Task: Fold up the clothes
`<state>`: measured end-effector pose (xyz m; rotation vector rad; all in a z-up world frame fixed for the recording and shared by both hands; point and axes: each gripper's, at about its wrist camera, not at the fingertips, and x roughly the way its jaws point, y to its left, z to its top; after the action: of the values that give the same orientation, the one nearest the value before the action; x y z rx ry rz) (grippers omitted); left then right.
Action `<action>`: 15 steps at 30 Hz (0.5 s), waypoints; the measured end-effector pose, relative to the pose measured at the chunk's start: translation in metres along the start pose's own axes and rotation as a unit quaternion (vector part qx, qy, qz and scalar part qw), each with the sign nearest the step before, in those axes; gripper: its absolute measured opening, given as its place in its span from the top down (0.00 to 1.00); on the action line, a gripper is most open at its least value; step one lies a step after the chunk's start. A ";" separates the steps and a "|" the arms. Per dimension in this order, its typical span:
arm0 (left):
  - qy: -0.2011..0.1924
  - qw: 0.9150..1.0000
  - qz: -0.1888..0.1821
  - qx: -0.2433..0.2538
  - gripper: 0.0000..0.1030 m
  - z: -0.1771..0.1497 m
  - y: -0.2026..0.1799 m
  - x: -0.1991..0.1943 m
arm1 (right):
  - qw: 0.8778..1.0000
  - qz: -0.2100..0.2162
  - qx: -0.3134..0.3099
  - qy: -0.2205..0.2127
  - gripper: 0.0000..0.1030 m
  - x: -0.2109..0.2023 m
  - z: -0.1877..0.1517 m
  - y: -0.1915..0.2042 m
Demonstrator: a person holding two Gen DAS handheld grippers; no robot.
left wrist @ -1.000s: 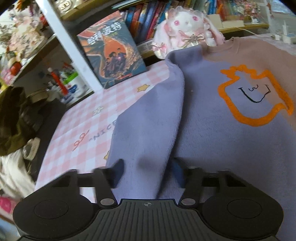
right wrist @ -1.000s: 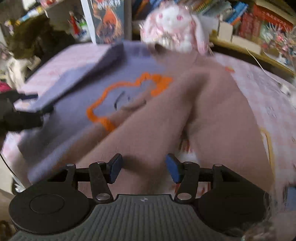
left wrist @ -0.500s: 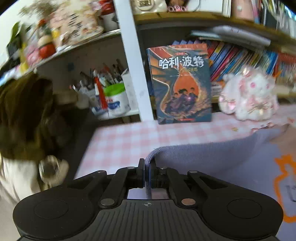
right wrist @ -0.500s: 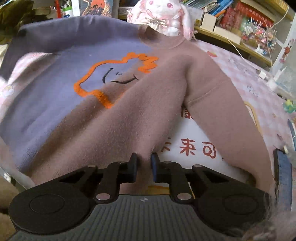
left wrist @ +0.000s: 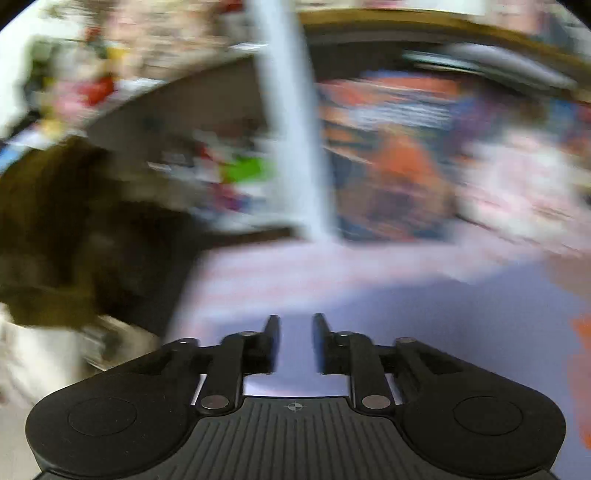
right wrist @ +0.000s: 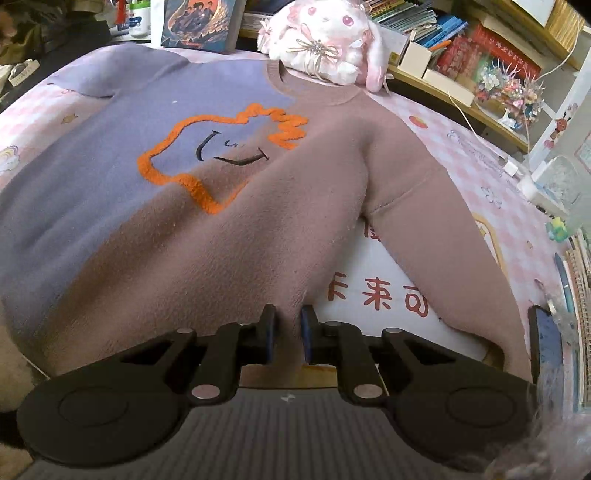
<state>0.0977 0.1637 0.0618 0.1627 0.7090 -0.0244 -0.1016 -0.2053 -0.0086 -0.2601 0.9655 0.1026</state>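
Observation:
A sweater, half lilac and half mauve with an orange outline figure on the chest, lies spread on the pink checked table. My right gripper is shut on the mauve bottom hem near the front edge. The mauve sleeve runs down the right side. The left wrist view is blurred by motion. My left gripper has its jaws a little apart over the lilac fabric, and I see no cloth pinched between them.
A pink plush rabbit and a standing book sit at the table's far edge before shelves of books. A notebook and pen lie at the right edge. Dark clothing hangs at the left.
My left gripper, shut on the lilac sleeve half a second ago, now has its jaws apart and is moving fast. My right gripper stays shut on the mauve hem; the lilac sleeve lies spread out.

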 end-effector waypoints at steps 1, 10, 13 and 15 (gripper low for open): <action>0.014 0.999 -0.032 0.005 0.67 -0.017 -0.013 -0.006 | 1.000 0.002 -0.001 0.000 0.87 0.001 0.000 0.000; 0.101 0.991 -0.085 -0.023 0.38 -0.126 -0.086 -0.039 | 0.998 0.044 -0.038 -0.009 0.88 0.006 0.006 -0.010; 0.104 0.991 -0.073 -0.035 0.35 -0.133 -0.094 -0.045 | 0.997 0.063 -0.043 -0.014 0.88 0.006 0.004 -0.017; 0.102 0.992 -0.065 -0.047 0.36 -0.136 -0.098 -0.047 | 0.996 0.073 -0.045 -0.019 0.88 0.006 0.002 -0.021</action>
<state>-0.0341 0.0867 -0.0231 0.0293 0.9216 -0.1000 -0.0924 -0.2250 -0.0085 -0.2685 0.9436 0.2839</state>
